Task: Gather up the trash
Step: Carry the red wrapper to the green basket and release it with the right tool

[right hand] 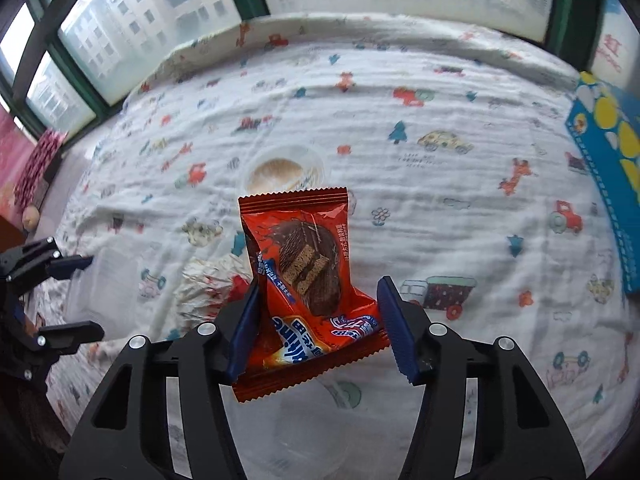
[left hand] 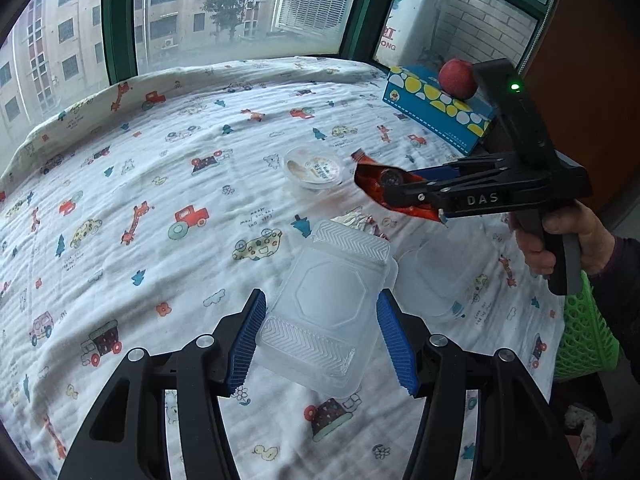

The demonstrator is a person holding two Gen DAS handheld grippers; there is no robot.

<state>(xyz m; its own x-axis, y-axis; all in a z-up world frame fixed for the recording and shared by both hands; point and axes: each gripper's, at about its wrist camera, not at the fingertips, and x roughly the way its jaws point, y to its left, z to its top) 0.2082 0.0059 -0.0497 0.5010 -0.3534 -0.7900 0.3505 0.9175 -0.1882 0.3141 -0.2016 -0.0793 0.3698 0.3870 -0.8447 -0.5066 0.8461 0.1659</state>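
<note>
Left wrist view: the left gripper clamps one clear plastic lid above the bedspread's near edge; the right gripper, marked "DAS", grips one red snack wrapper; one round cup lies mid-bedspread.
Right wrist view: the wrapper sits pinched between the pads; its print is unreadable.

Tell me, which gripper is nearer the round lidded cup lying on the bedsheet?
Right. The right gripper, holding a red wrapper, hangs just beside the cup; the left gripper, gripping a clear container, sits farther back.
</note>
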